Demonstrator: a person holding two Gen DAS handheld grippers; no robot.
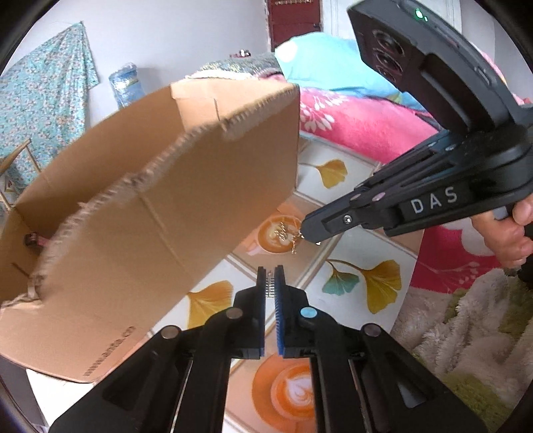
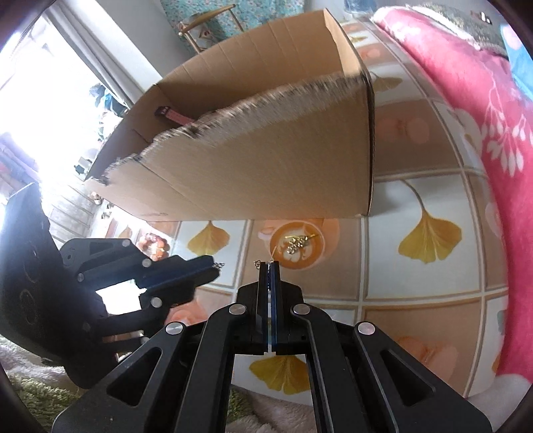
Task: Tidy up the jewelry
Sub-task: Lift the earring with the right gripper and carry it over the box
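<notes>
A gold chain (image 1: 285,233) lies bunched on the patterned tabletop beside an open cardboard box (image 1: 140,213); it also shows in the right wrist view (image 2: 297,242). My right gripper (image 2: 270,264) is shut on one end of the gold chain, which dangles from its tip (image 1: 297,240). My left gripper (image 1: 270,271) is nearly shut on a small silver chain (image 1: 269,289) between its pads, just in front of the box. In the right wrist view my left gripper (image 2: 215,266) is at left with a chain end at its tip. A pink watch strap (image 2: 173,115) lies inside the box (image 2: 266,146).
The tabletop (image 2: 416,289) has a ginkgo leaf and latte pattern. A pink floral blanket (image 2: 473,100) lies to the right of the box. A fluffy cream and green rug (image 1: 466,333) is at the table's near edge. A wooden chair (image 2: 203,23) stands behind the box.
</notes>
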